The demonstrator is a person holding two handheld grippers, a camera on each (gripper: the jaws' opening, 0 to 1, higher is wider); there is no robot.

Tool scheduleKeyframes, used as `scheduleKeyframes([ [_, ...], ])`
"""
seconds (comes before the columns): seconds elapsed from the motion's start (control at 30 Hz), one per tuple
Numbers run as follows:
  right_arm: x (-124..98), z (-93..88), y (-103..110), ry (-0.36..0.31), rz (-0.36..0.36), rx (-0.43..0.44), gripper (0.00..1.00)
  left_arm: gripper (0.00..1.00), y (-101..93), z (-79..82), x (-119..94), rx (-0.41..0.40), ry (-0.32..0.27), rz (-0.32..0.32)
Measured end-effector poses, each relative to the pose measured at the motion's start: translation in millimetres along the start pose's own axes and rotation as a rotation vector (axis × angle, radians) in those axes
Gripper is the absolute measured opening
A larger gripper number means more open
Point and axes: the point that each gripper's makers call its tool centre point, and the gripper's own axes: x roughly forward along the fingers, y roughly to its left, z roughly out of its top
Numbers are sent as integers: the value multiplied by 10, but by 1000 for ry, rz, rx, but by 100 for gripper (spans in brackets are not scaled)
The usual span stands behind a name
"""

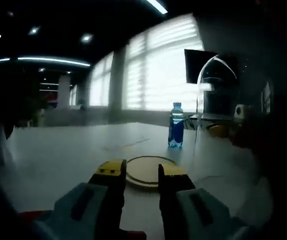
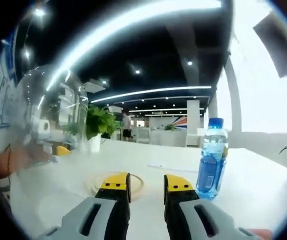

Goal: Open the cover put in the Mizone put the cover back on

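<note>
**Cover lifted aside, bottle waiting beside the wooden base**

In the left gripper view, our left gripper (image 1: 139, 179) rises from the bottom with its yellow-tipped jaws spread a little and nothing between them. Just beyond the tips lies a round wooden base (image 1: 148, 171) flat on the white table (image 1: 63, 155). The Mizone bottle (image 1: 176, 125) stands upright past the base, near its far edge but apart from it, blue cap on. To the right, a clear dome cover (image 1: 218, 100) hangs tilted above the table, off the base; something dark and blurred holds it at its lower edge, and we cannot tell what.

In the right gripper view, our right gripper (image 2: 147, 187) likewise shows its jaws parted with an empty gap. The wooden base (image 2: 139, 183) sits just behind the tips, partly hidden by them. The Mizone bottle (image 2: 212, 159) stands upright to the right of the base, close beside the right jaw tip. On the left, the clear dome cover (image 2: 48, 110) appears raised and blurred, with a hand (image 2: 13, 160) near its lower edge. A potted plant (image 2: 99, 127) stands farther back on the table.

We judge the cover to be open and the bottle to be the step in hand. To do it well, we should close on the bottle's body below the cap, squarely, keep it upright, and set it at the middle of the base so the dome can come down around it without catching its rim on the bottle.
</note>
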Motion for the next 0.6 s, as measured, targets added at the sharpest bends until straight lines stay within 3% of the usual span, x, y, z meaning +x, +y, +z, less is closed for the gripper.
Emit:
scheduleKeyframes([
  [0.23,6,23,-96,3,-55,-20,19,20,-66,78,-32,-61,-60,4],
  [0.4,15,18,-124,9,-77,-41,19,20,-84,-47,-7,-22,-8,21],
  [0.6,83,-119,-151,-5,-61,-20,18,20,-172,-39,23,-13,-9,-1],
])
